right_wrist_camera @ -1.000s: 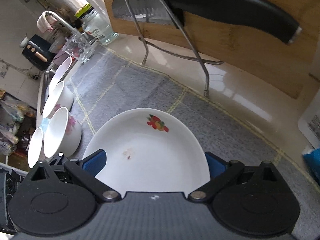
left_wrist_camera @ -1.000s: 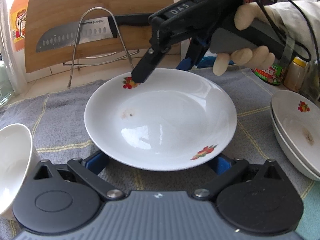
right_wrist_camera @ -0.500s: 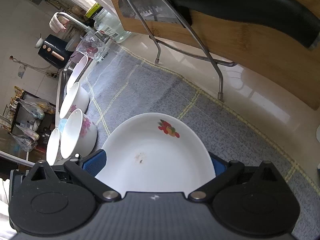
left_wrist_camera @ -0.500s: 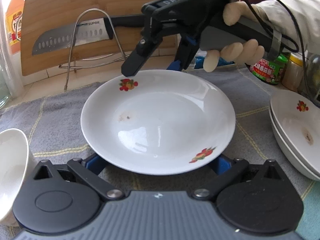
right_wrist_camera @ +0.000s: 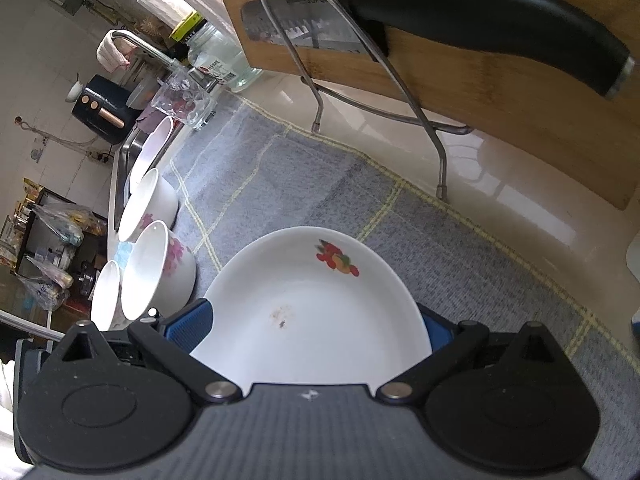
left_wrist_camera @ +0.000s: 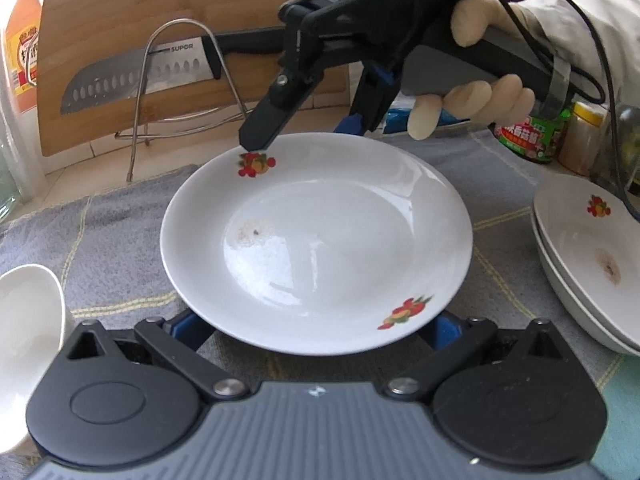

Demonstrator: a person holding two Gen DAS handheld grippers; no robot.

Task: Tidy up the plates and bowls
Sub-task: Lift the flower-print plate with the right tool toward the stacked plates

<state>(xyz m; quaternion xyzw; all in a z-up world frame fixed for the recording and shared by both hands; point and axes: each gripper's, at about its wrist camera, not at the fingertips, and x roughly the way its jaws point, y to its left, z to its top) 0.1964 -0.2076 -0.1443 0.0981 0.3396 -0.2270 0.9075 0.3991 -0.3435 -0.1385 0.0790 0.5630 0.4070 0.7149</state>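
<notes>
A white plate with red fruit prints point(left_wrist_camera: 316, 236) sits on the grey cloth, also in the right wrist view point(right_wrist_camera: 312, 312). My left gripper point(left_wrist_camera: 316, 330) is open, its blue pads under the plate's near rim on either side. My right gripper point(left_wrist_camera: 304, 132) is open at the plate's far rim; in its own view point(right_wrist_camera: 316, 330) the plate lies between its pads. Two stacked white plates point(left_wrist_camera: 592, 256) lie at the right. A white bowl point(left_wrist_camera: 24, 332) is at the left; several bowls point(right_wrist_camera: 148, 264) line the cloth's edge.
A wire rack point(left_wrist_camera: 180, 92) with a knife point(left_wrist_camera: 136, 76) and a wooden cutting board point(left_wrist_camera: 160, 32) stands behind the plate. Jars point(left_wrist_camera: 532, 136) are at the back right. A sink and faucet point(right_wrist_camera: 152, 48) and a glass cup point(right_wrist_camera: 184, 100) lie beyond the bowls.
The right gripper has drawn back slightly toward the plate's far rim and risen a little. The plate and left gripper have barely moved.
</notes>
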